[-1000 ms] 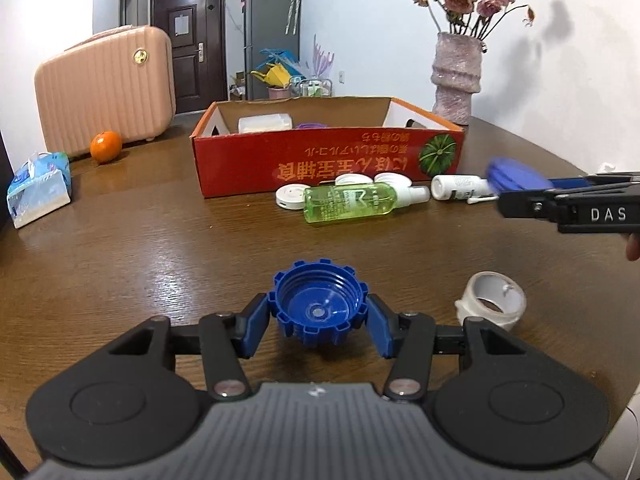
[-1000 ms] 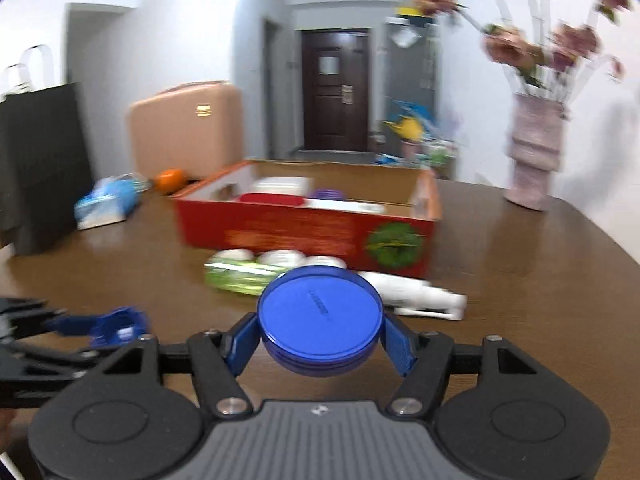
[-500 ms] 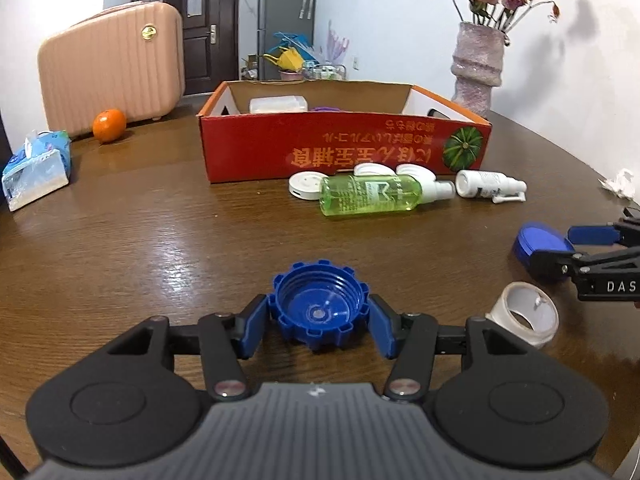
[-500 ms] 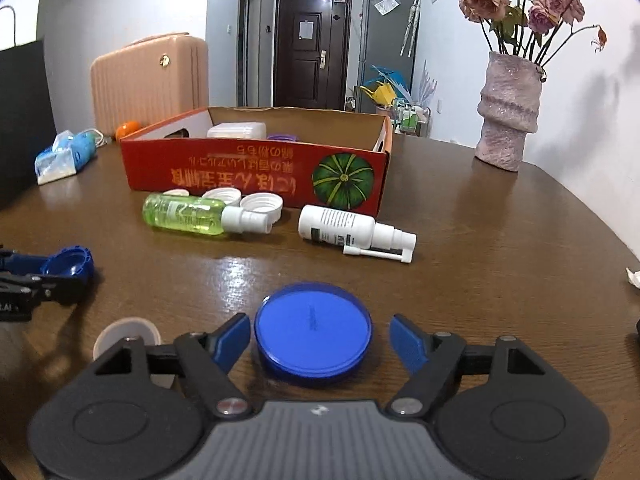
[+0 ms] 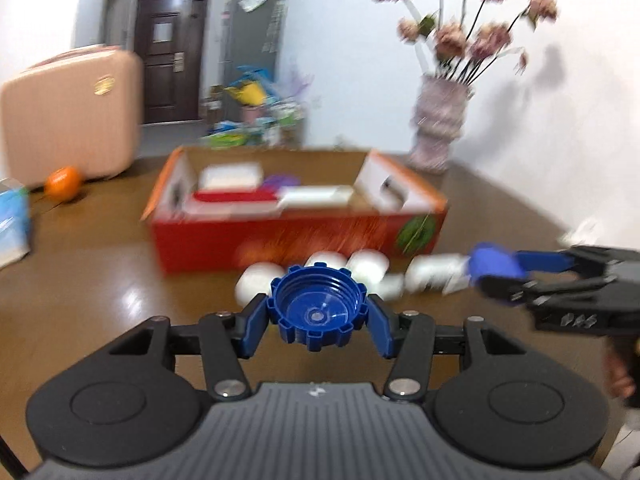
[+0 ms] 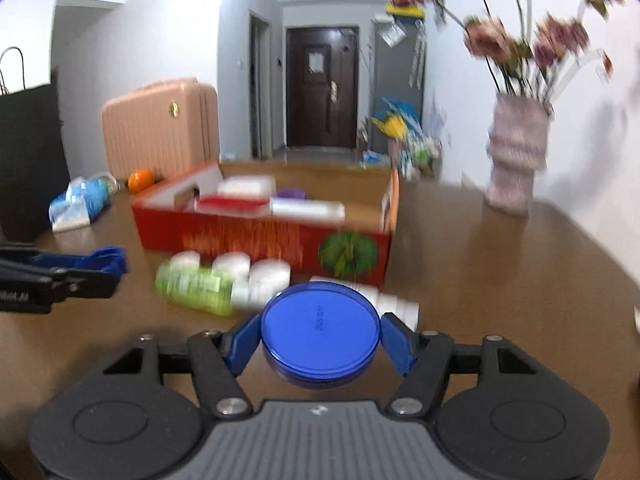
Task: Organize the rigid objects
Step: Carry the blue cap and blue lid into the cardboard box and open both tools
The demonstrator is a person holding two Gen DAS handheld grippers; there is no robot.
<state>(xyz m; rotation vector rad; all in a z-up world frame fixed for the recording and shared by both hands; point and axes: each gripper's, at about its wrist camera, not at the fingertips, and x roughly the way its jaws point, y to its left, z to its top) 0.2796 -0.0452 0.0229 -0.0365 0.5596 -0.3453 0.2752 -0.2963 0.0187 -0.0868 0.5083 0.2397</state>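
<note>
My left gripper (image 5: 318,312) is shut on a blue ribbed cap (image 5: 318,304), open side toward the camera, held above the wooden table (image 5: 100,292). My right gripper (image 6: 320,336) is shut on a flat round blue lid (image 6: 320,330), also lifted; it shows at the right of the left wrist view (image 5: 496,268). A red cardboard box (image 5: 296,236) with several items inside stands ahead. A green bottle (image 6: 196,284), white caps (image 6: 268,276) and a white spray bottle (image 6: 392,304) lie in front of it.
A vase of dried flowers (image 6: 514,160) stands at the back right. A pink suitcase (image 5: 68,112), an orange (image 5: 62,189) and a blue tissue pack (image 5: 14,224) are at the left. A black bag (image 6: 28,160) stands far left.
My right gripper closed on the blue lid and lifted it off the table. Both grippers rose and moved toward the box; the views are now motion-blurred.
</note>
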